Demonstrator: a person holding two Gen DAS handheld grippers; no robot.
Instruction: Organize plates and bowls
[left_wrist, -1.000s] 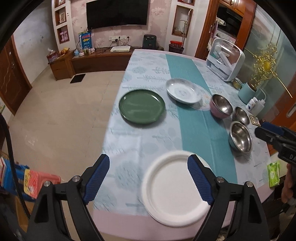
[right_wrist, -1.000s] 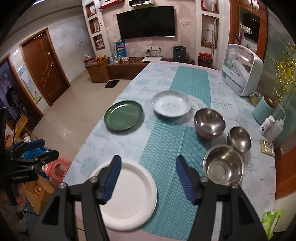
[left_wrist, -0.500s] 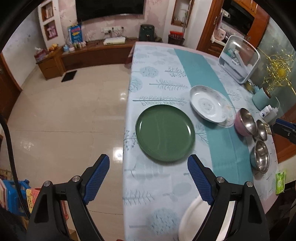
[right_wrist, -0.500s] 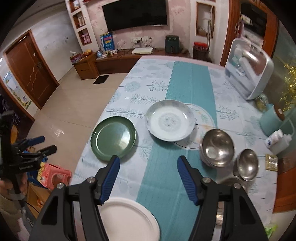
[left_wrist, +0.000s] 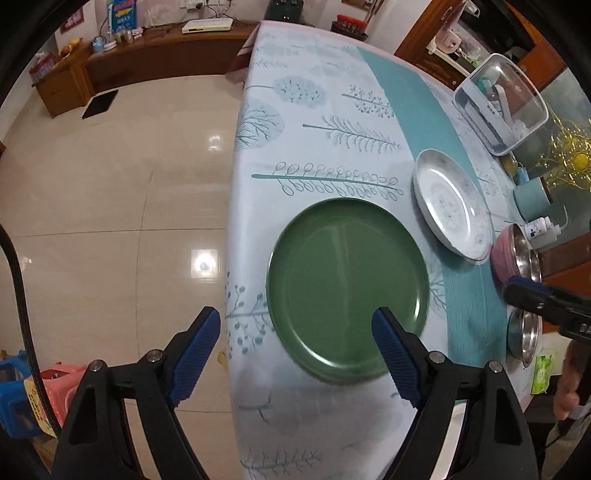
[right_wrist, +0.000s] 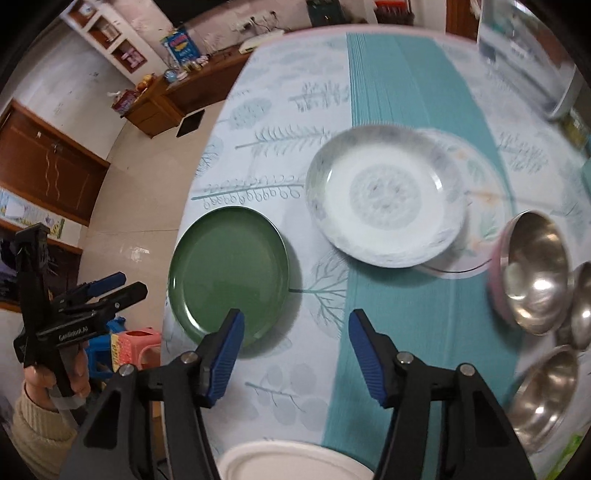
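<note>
Left tongs (left_wrist: 295, 354) hang released over the green plate (left_wrist: 347, 288); right tongs (right_wrist: 295, 350), just narrowing, probably grasp nothing above the surface (right_wrist: 406, 295).

A plain green plate (left_wrist: 347, 280) lies on a pale tree-printed tablecloth (left_wrist: 317, 122) crossed by a teal runner (right_wrist: 410, 110).
</note>
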